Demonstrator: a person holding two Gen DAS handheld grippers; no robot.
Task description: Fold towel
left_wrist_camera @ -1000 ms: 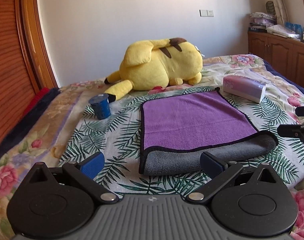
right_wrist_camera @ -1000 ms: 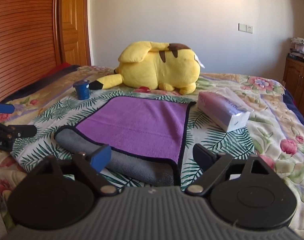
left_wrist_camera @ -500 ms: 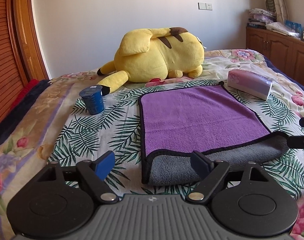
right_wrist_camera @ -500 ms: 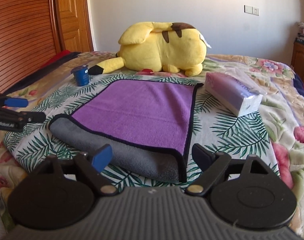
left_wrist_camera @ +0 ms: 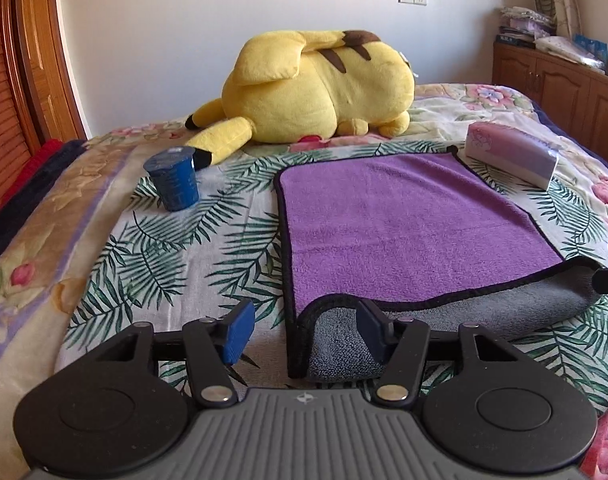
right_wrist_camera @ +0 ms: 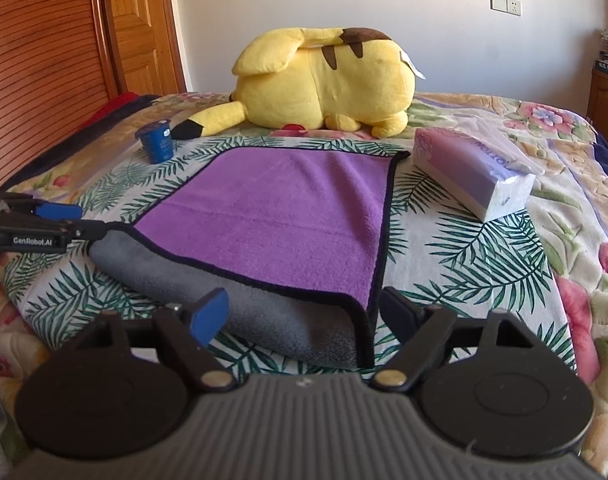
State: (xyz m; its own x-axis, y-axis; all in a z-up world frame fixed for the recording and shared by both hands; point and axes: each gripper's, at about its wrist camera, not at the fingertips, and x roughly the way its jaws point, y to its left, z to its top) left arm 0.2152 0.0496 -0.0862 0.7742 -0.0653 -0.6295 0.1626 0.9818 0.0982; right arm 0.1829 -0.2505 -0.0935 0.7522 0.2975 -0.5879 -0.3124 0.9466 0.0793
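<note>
A purple towel (left_wrist_camera: pixel 403 220) with a black hem and grey underside lies on the bed, its near edge rolled so the grey shows. It also shows in the right wrist view (right_wrist_camera: pixel 280 216). My left gripper (left_wrist_camera: pixel 304 332) is open, its fingers straddling the towel's near left corner. My right gripper (right_wrist_camera: pixel 304 312) is open, its fingers straddling the near right corner. The left gripper also shows at the left of the right wrist view (right_wrist_camera: pixel 60 220), at the towel's other corner. Neither grips the cloth.
A yellow plush toy (left_wrist_camera: pixel 315 88) lies behind the towel. A blue cup (left_wrist_camera: pixel 172 178) stands to its left. A lilac tissue pack (left_wrist_camera: pixel 511 154) lies to its right. A wooden cabinet (left_wrist_camera: pixel 559 88) stands far right, wooden doors (right_wrist_camera: pixel 44 60) at left.
Both grippers have moved forward and lower towards the towel's near corners, which now sit between their open fingers. The towel has not moved.
</note>
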